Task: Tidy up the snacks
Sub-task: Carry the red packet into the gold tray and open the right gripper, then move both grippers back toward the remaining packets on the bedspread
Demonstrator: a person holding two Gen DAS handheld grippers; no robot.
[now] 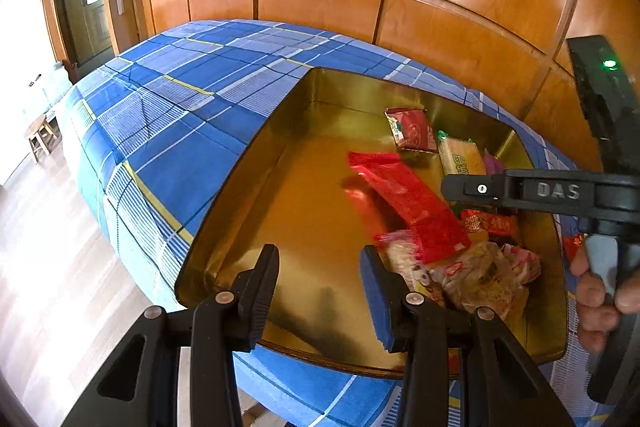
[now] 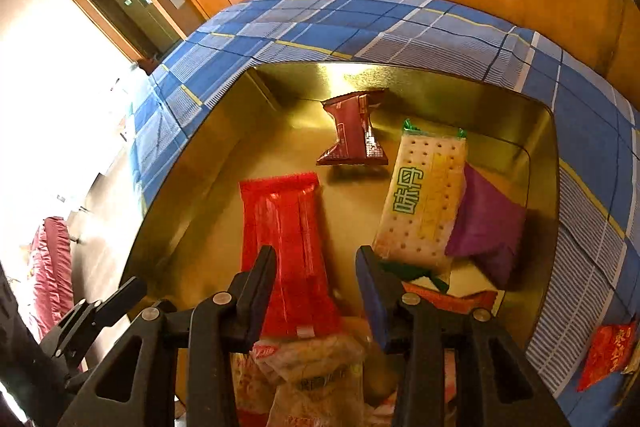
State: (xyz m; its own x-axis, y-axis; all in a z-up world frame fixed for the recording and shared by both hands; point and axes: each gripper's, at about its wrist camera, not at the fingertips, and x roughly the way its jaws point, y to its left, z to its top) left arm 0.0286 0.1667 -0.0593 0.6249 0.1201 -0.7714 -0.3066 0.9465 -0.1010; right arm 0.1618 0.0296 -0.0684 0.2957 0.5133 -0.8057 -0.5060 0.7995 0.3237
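Jaws wide on both, left gripper [image 1: 320, 291] and right gripper [image 2: 316, 293], nothing held. Most snacks already in gold tin [image 2: 224, 131]; red packet [image 2: 606, 355] left outside on cloth.

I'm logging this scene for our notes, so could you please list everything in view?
Tin tray: one, gold, on the cloth.
Long packet: one, bright red, tray middle.
Small packet: one, dark red, far end of tray.
Cracker pack: one, cream and yellow, tray right.
Purple packet: one, beside the crackers.
Loose packet: one, red, outside the tray.
Mixed snacks: several, near end.
Checked cloth: one, blue.
Left gripper: open, empty.
Right gripper: open, empty.
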